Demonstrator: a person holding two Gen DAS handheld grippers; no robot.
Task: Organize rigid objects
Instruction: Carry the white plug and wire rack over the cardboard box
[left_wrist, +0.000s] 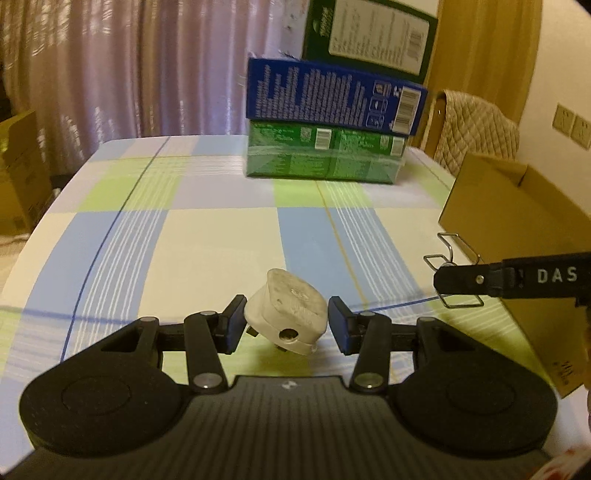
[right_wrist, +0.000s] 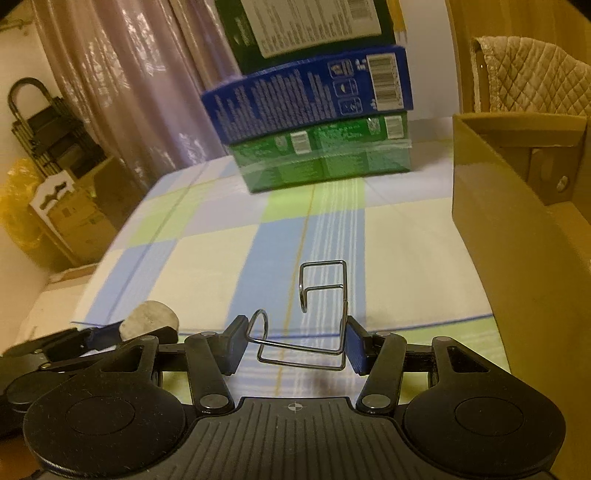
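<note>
A white plug adapter (left_wrist: 286, 314) sits between the blue pads of my left gripper (left_wrist: 286, 323), which is shut on it just above the checked tablecloth (left_wrist: 207, 240). My right gripper (right_wrist: 295, 345) is shut on a bent metal wire hook (right_wrist: 317, 317), held above the cloth. In the left wrist view the right gripper's black finger (left_wrist: 465, 280) and the wire hook (left_wrist: 448, 266) show at the right. In the right wrist view the left gripper and the plug adapter (right_wrist: 149, 319) show at the lower left.
An open cardboard box (left_wrist: 517, 229) stands on the table at the right, also in the right wrist view (right_wrist: 517, 221). A stack of green and blue cartons (left_wrist: 332, 122) stands at the table's far side. A chair with a quilted cover (left_wrist: 476, 125) is behind. More boxes (right_wrist: 74, 210) sit on the floor at left.
</note>
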